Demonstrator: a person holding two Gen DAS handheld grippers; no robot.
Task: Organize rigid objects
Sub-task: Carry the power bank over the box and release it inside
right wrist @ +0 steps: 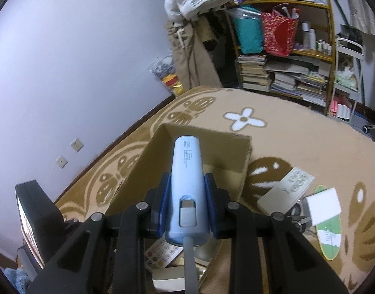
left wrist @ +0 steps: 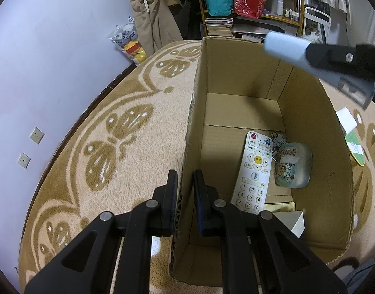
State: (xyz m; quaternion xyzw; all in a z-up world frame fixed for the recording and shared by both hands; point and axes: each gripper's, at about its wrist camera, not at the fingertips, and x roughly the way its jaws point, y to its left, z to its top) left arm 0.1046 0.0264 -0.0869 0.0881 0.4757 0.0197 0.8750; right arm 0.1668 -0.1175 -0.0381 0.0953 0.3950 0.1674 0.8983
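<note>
Fingers of the left gripper (left wrist: 185, 191) are pinched nearly together on the near-left wall of the cardboard box (left wrist: 236, 78), one pad outside and one inside, so that gripper has hold of the box by its edge. Those of the right gripper (right wrist: 187, 204) are closed on a pale blue power bank (right wrist: 186, 178), the blue pads pressed against its two long sides; it points forward along the fingers, a short grey cable hanging from its near end (the printed lettering on it is too small to read). From the left wrist view the same power bank (left wrist: 284, 46) hangs in the air above the far right corner of the open box, clear of the cardboard.

Down in the box lies a white remote control (left wrist: 252, 174), buttons up, and just beside it on the right a pale green cartoon-printed case (left wrist: 293, 165). Near the close end of the box sits a small white carton (left wrist: 296, 223), partly hidden behind the gripper's linkage.

The box stands on a tan carpet (left wrist: 128, 171) with brown butterfly patterns. Outside its right wall, on the carpet, are a beige embossed card (right wrist: 286, 188), a white card (right wrist: 323, 207) and a green-and-white oval board (right wrist: 328, 235), lying close together. A lavender wall (right wrist: 77, 49) runs along the left, and a yellow-framed shelf (right wrist: 310, 54) with stacked books and gift bags stands at the back.
</note>
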